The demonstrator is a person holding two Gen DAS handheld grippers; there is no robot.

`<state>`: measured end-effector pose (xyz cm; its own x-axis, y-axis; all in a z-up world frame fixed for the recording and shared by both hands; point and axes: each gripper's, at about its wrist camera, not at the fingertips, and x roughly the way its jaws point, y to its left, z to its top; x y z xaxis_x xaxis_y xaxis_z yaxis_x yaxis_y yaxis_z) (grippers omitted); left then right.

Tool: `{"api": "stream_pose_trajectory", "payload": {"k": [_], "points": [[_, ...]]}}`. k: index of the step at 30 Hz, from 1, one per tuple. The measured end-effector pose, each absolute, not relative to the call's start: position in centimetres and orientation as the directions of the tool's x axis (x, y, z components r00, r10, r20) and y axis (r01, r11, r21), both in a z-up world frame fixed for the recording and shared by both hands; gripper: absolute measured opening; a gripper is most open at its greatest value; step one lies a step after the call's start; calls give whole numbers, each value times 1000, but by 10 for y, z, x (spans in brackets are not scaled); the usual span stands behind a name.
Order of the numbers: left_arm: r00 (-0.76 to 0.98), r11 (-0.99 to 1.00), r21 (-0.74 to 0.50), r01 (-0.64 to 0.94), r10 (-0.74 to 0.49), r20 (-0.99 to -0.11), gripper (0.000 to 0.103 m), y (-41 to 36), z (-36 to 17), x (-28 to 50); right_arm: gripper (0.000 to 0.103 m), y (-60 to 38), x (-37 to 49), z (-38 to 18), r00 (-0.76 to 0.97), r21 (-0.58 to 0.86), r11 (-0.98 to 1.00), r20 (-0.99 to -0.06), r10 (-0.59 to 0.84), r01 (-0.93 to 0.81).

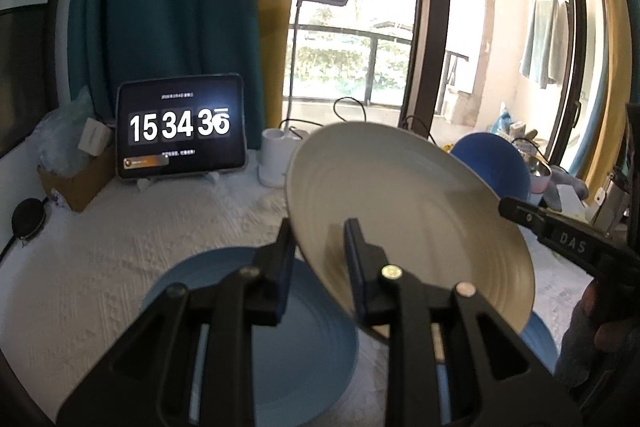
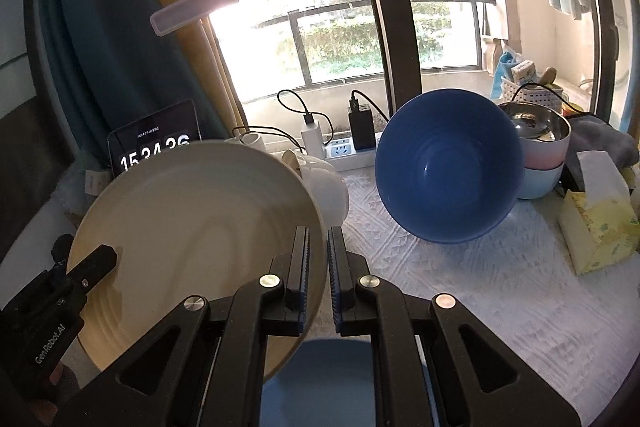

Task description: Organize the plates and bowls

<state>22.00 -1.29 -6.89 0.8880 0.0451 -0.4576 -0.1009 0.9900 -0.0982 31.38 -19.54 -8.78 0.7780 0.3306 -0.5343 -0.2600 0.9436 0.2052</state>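
A cream ribbed plate [image 1: 408,211] is held tilted in the air by both grippers. My left gripper [image 1: 320,247] is shut on its near rim. My right gripper [image 2: 318,247] is shut on the plate's opposite rim [image 2: 192,227]; it also shows in the left wrist view [image 1: 516,211]. A light blue plate [image 1: 288,339] lies flat on the white cloth below the cream plate; its edge shows in the right wrist view [image 2: 336,379]. A dark blue bowl [image 2: 450,165] rests tilted on its side farther back. Pink and light blue bowls [image 2: 544,163] are stacked with a steel bowl on top.
A tablet clock [image 1: 180,131] stands at the back left beside a cardboard box [image 1: 76,183]. A white lamp base [image 1: 276,159], a white mug [image 2: 324,187], a power strip with chargers [image 2: 348,147] and a yellow tissue box [image 2: 596,223] stand around the white cloth.
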Motion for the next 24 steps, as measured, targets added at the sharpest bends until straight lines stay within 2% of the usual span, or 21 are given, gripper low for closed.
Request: {"api": "stream_pose_trajectory", "payload": {"k": [24], "points": [[881,995,-97,-33,-17,-473,25,-43,-73,181,11,-232,255,-76,813,225,953,-503,292,-203]]}}
